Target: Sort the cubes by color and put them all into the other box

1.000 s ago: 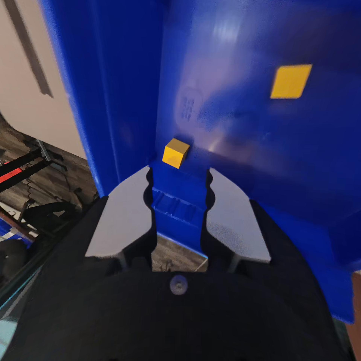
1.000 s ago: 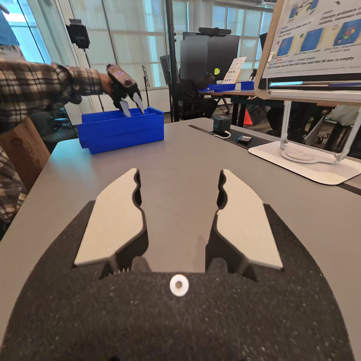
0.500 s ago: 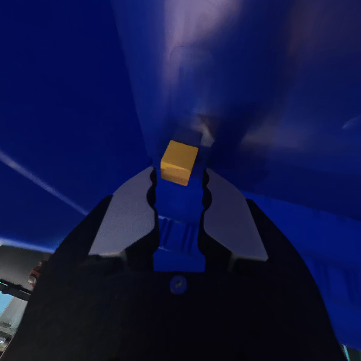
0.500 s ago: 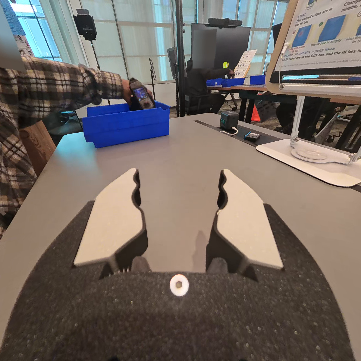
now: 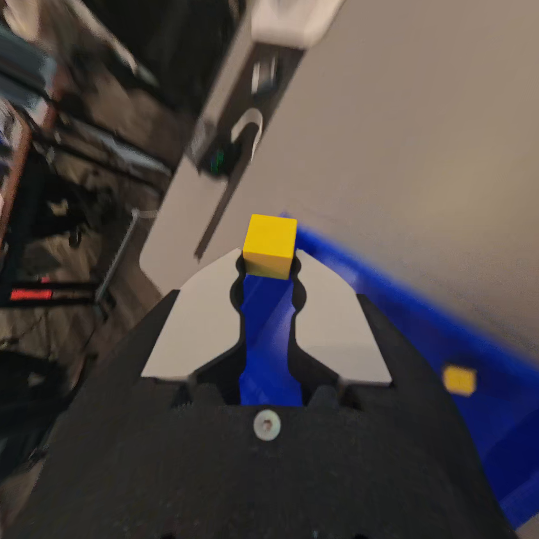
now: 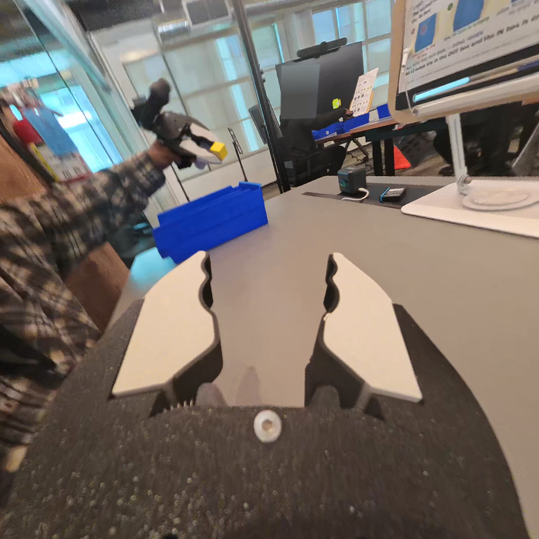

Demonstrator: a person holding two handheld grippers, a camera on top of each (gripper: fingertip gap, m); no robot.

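Lifted clear of the blue box (image 6: 210, 217) since a moment ago: left tongs (image 5: 269, 256), then down inside it around a yellow cube (image 5: 269, 246), now raised above it with that cube pinched between the tips. Seen from the right wrist view as held high in the air, above and left of the box, by a hand in a plaid sleeve (image 6: 96, 201). Still lying on the box floor, at the right of the left wrist view: a second yellow cube (image 5: 459, 380), blurred. Box resting at the far left of the grey worktop (image 6: 379, 262). Right tongs (image 6: 269, 258) spread wide and empty, low over bare worktop, well apart from the box. Farther right on the worktop: a white stand base (image 6: 478, 204) under a tilted instruction board (image 6: 466, 43).
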